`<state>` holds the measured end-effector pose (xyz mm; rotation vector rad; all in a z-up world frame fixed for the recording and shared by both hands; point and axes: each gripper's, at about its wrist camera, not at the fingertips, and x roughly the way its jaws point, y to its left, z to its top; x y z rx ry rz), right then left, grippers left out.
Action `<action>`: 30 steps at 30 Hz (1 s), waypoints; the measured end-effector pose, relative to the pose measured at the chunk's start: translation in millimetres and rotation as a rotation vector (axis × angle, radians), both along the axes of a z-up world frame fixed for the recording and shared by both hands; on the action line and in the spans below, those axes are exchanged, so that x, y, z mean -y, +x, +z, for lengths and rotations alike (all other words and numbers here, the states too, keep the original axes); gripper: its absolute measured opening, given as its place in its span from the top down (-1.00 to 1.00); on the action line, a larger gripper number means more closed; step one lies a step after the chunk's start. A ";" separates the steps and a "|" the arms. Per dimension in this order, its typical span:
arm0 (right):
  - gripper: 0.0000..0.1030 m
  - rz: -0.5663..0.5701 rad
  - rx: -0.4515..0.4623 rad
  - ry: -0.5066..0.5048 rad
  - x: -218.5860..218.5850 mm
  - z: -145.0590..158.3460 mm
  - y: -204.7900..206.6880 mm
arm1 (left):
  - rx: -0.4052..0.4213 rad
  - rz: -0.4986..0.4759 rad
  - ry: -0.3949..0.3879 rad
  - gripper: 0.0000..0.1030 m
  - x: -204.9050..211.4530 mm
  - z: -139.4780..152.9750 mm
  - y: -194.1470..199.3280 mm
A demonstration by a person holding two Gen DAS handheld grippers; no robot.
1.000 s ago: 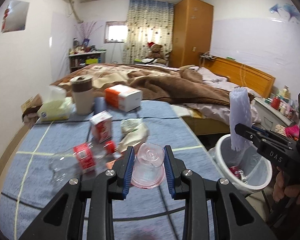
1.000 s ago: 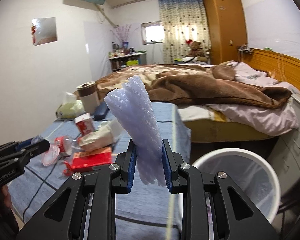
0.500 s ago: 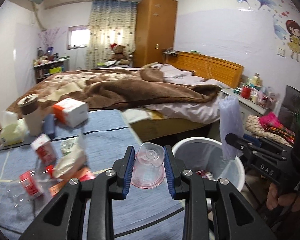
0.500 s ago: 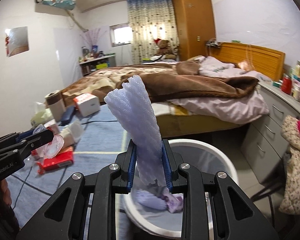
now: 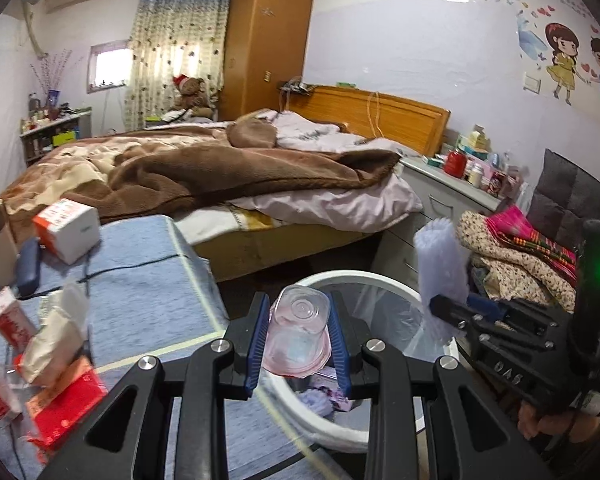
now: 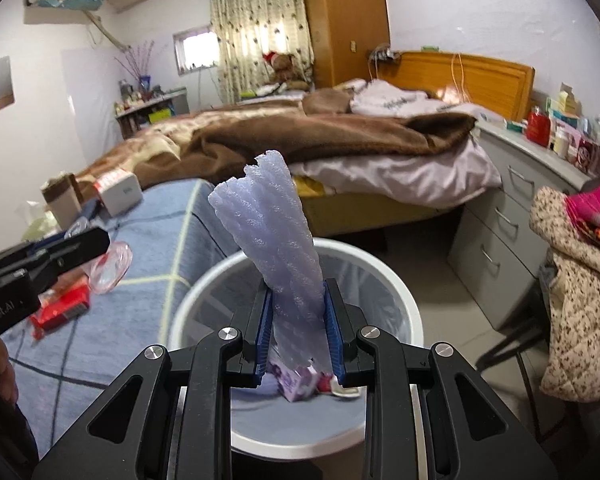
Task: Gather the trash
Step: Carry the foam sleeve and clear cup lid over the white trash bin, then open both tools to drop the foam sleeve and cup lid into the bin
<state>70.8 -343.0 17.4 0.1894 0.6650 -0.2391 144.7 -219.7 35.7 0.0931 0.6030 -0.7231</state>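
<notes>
Lavender foam netting (image 6: 278, 248), pinched low between the blue pads of the right hand-held gripper (image 6: 298, 328), standing tall and splayed at twelve o'clock, directly over the white bin (image 6: 396, 284). Featherweight and springy by the look of it, likely to crush under the jaws and rebound on release; best taken low on the bunched end, as now. Clear plastic cup (image 5: 300, 332), faintly pink, clamped sideways in the left hand-held gripper (image 5: 298, 338), jaws fully closed on its walls, base facing away, above the bin rim (image 5: 340, 278) at about twelve o'clock. Thin-walled, light, slick, apt to buckle or pop out if squeezed harder; grip across the middle of the wall safest. Inside the bin, a purple wrapper (image 6: 296, 384) and other scraps already. Over at nine o'clock, on the blue cloth-covered surface (image 5: 148, 280): red packet (image 5: 66, 404), crumpled paper bag (image 5: 56, 340), small carton (image 5: 10, 324), white-and-orange box (image 5: 66, 228), uncollected. Both loads judged ready for dropping.
</notes>
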 end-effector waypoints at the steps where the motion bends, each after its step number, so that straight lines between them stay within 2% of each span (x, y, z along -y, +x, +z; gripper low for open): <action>1: 0.51 -0.002 -0.015 0.003 2.0 -3.2 0.9 | -0.008 -0.007 0.001 0.40 4.5 -2.3 0.7; 6: 0.50 -0.013 -0.086 0.019 12.7 -19.7 4.5 | -0.023 -0.031 0.023 0.40 20.6 -11.5 1.5; 17: 0.44 -0.027 -0.153 0.033 22.0 -34.7 6.4 | -0.068 -0.056 0.057 0.39 39.9 -27.2 8.7; 19: 0.37 -0.030 -0.165 0.033 23.4 -36.7 8.4 | -0.074 -0.061 0.062 0.16 41.9 -29.1 8.9; 20: 0.32 -0.031 -0.173 0.035 23.6 -37.5 8.1 | -0.080 -0.064 0.058 -0.05 42.0 -29.4 9.0; 21: 0.28 -0.031 -0.175 0.035 23.8 -37.7 9.0 | -0.082 -0.066 0.050 -0.11 41.6 -29.0 9.0; 23: -0.01 -0.033 -0.174 0.028 23.3 -37.1 8.3 | -0.081 -0.066 0.046 -0.11 41.7 -27.3 8.9; 25: -0.13 -0.033 -0.171 0.026 23.2 -36.2 8.3 | -0.081 -0.059 0.048 -0.13 40.0 -27.0 9.0; 30: -0.13 -0.030 -0.154 0.021 20.4 -31.7 8.5 | -0.078 -0.042 0.036 -0.18 31.2 -23.6 9.3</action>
